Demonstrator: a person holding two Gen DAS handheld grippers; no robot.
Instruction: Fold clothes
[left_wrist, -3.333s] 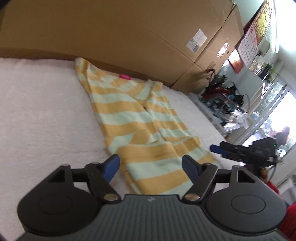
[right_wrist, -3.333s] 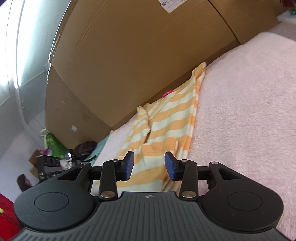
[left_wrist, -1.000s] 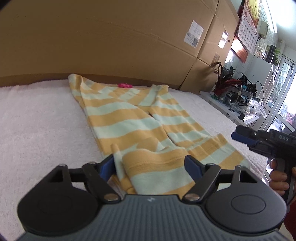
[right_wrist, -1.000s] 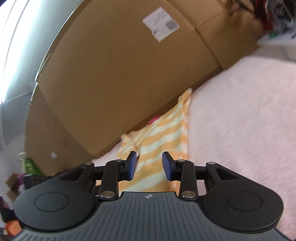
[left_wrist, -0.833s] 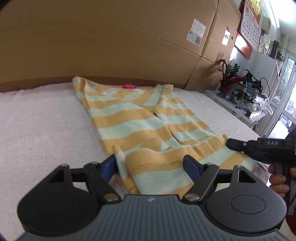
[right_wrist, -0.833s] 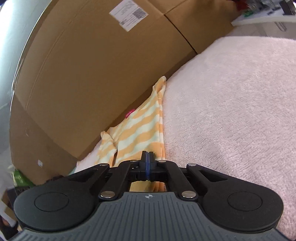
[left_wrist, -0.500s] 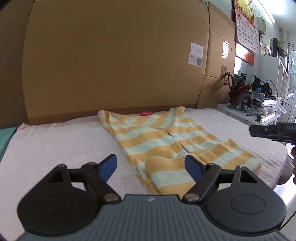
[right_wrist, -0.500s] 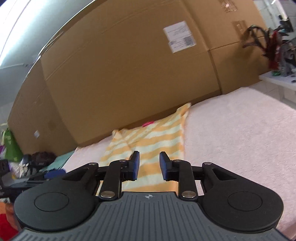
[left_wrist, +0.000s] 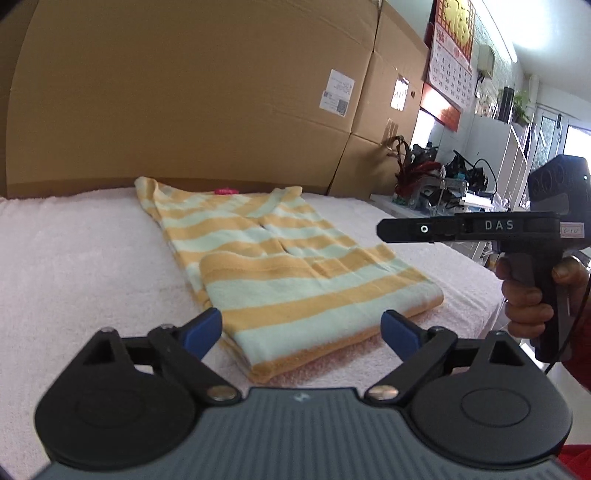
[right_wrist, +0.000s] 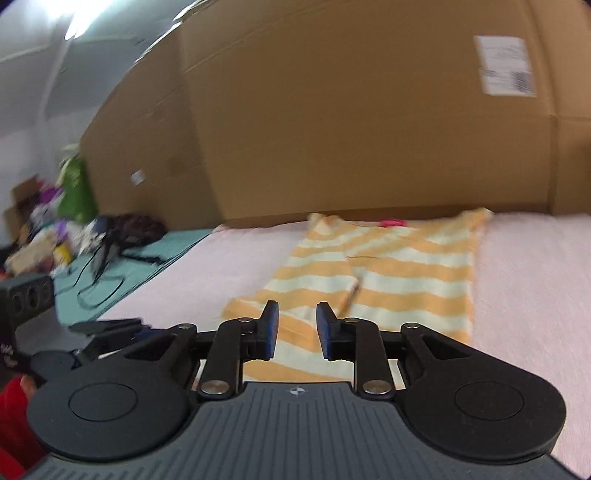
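A yellow and pale green striped garment (left_wrist: 295, 280) lies on the pink towelled surface (left_wrist: 74, 266), its near end folded back over itself into a double layer. My left gripper (left_wrist: 301, 328) hovers just short of that folded near edge, its jaws opening wide with nothing between them. In the right wrist view the garment (right_wrist: 388, 273) lies ahead, and my right gripper (right_wrist: 297, 328) stands above its near end, narrowly open and holding nothing. The right gripper (left_wrist: 382, 230) also shows side-on at the right of the left wrist view, held by a hand (left_wrist: 528, 295).
Tall cardboard boxes (left_wrist: 184, 92) wall off the far side right behind the garment. A small pink tag (left_wrist: 226, 191) sits at its far end. Teal cloth and cables (right_wrist: 110, 266) lie to the left. A cluttered bench (left_wrist: 436, 184) stands beyond the right edge.
My left gripper has let go of the folded hem, drawn back and spread wider. The right gripper has rolled level and risen. The garment's near end now lies folded flat.
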